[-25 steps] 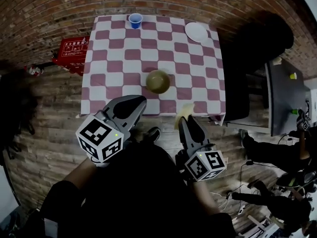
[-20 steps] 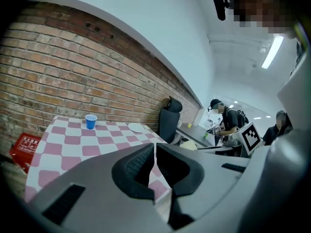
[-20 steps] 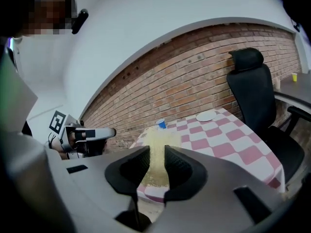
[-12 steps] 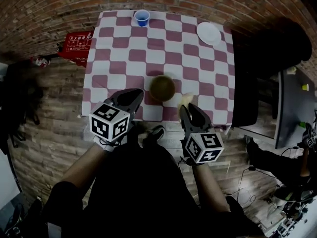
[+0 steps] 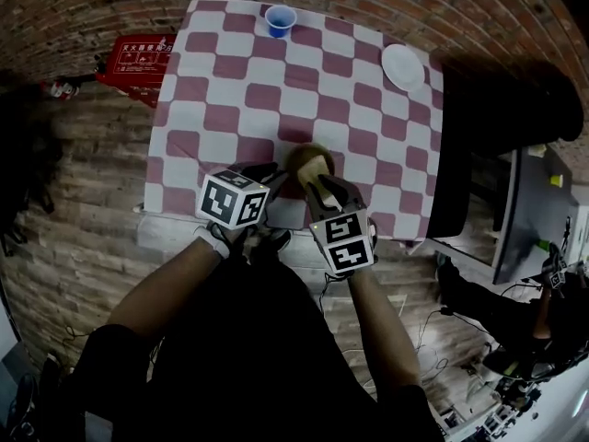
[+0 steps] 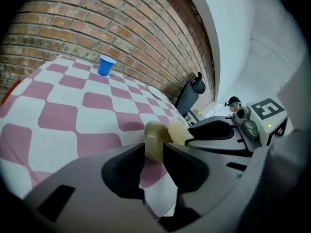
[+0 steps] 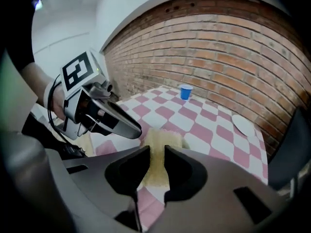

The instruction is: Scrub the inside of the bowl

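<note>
1 olive-yellow round bowl (image 6: 152,134), rim nipped tight in left claw (image 6: 154,150); 1 pale yellow sponge (image 7: 158,136) clamped in right claw (image 7: 156,155). Head view only: sponge over bowl.

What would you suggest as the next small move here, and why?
Probably lower the right gripper to press its cloth into the bowl and begin rubbing: the left gripper is shut on the bowl's rim, and the cloth hangs over it.
</note>
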`<action>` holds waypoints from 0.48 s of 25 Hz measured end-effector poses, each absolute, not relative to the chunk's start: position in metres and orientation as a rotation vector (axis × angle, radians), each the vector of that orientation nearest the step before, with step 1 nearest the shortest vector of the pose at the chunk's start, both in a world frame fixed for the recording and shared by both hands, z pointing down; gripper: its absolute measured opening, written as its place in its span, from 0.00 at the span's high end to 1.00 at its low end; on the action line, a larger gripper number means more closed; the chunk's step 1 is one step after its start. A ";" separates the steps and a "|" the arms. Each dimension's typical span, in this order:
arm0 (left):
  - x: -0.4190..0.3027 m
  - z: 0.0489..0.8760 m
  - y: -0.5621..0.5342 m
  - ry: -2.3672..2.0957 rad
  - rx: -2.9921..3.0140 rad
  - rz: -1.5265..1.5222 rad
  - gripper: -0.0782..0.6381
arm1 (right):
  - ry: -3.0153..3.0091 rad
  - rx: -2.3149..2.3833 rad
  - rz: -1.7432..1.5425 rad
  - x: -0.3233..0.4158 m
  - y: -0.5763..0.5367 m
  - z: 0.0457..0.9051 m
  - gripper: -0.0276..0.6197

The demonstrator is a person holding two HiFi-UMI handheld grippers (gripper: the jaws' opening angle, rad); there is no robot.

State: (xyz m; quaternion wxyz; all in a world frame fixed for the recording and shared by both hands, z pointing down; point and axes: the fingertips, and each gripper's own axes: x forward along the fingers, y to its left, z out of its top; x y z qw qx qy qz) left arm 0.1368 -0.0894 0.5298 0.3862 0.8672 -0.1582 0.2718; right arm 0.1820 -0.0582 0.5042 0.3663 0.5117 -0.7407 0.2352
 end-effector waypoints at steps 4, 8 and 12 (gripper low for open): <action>0.133 0.539 -0.092 -0.389 2.141 0.673 0.74 | -1.857 1.208 0.475 0.171 -0.075 0.518 0.80; 0.139 0.547 -0.087 -0.361 2.055 0.627 0.74 | -1.803 1.091 0.350 0.171 -0.084 0.531 0.80; 0.140 0.558 -0.083 -0.341 2.017 0.638 0.74 | -1.757 0.991 0.253 0.166 -0.083 0.542 0.80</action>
